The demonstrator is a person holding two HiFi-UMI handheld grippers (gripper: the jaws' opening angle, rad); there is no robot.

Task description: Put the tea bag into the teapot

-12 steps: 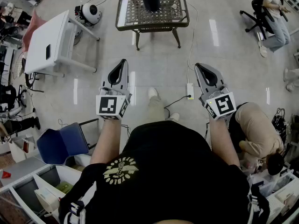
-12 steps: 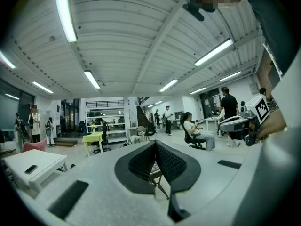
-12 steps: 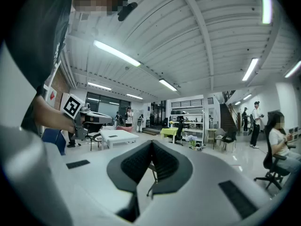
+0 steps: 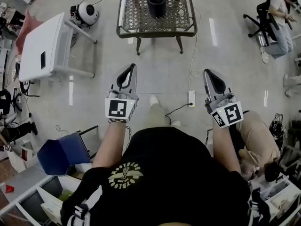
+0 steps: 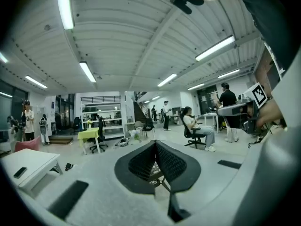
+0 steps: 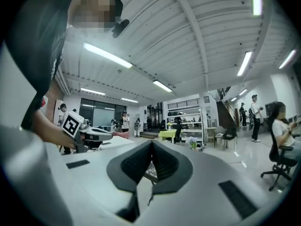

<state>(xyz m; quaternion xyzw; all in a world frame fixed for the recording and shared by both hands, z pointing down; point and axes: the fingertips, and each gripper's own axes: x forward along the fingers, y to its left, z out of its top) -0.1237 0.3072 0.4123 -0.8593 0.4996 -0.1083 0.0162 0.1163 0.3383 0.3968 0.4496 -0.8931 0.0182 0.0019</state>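
A dark teapot [image 4: 156,3] stands on a metal mesh table [image 4: 141,18] at the far end of the floor, well ahead of both grippers. I cannot make out a tea bag among the small items on the table. My left gripper [image 4: 133,66] and right gripper [image 4: 207,72] are held side by side above the floor and point towards the table. In the left gripper view the left gripper [image 5: 155,142] has its jaws together with nothing between them. The right gripper [image 6: 151,142] is likewise shut and empty in its own view.
A white low table [image 4: 44,48] and a round white device [image 4: 87,14] stand at the left. A power strip [image 4: 191,98] with its cable lies on the floor between the grippers. A blue chair [image 4: 63,147] is near left. One person crouches at the right [image 4: 256,135]; another sits far right [image 4: 277,13].
The mesh table and teapot look slightly nearer and larger in the head view. Both grippers stay side by side and shut.
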